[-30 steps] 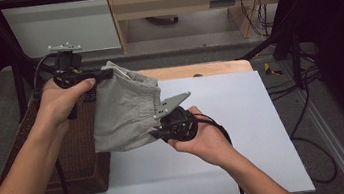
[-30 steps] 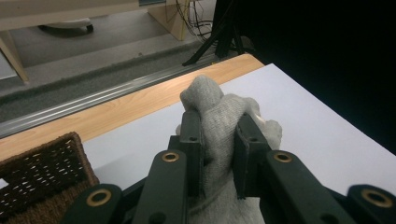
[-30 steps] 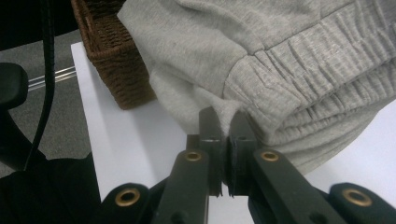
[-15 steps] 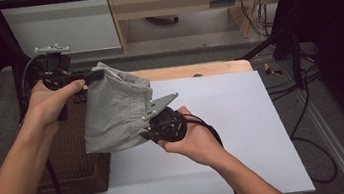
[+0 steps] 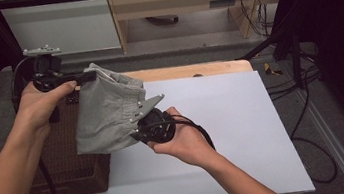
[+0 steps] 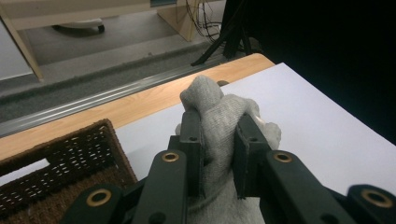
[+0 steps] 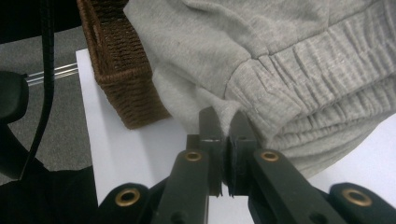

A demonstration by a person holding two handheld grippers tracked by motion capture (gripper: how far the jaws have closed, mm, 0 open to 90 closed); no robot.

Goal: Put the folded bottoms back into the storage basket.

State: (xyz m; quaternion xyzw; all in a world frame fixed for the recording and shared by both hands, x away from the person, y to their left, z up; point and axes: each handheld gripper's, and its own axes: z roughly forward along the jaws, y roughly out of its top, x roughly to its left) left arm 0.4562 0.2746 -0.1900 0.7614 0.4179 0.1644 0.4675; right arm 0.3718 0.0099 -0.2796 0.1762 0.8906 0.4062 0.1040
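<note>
Both grippers pinch the grey garment (image 5: 106, 110) above the wicker basket (image 5: 68, 166): left gripper (image 6: 218, 140) clamps a bunched fold, right gripper (image 7: 225, 126) nips the edge.

Brown wicker basket (image 5: 68, 166) beside white board (image 5: 245, 132).

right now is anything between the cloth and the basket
Nothing visible. The cloth hangs from both grippers, left and right, partly over the basket, with open air beneath it down to the basket's inside.
</note>
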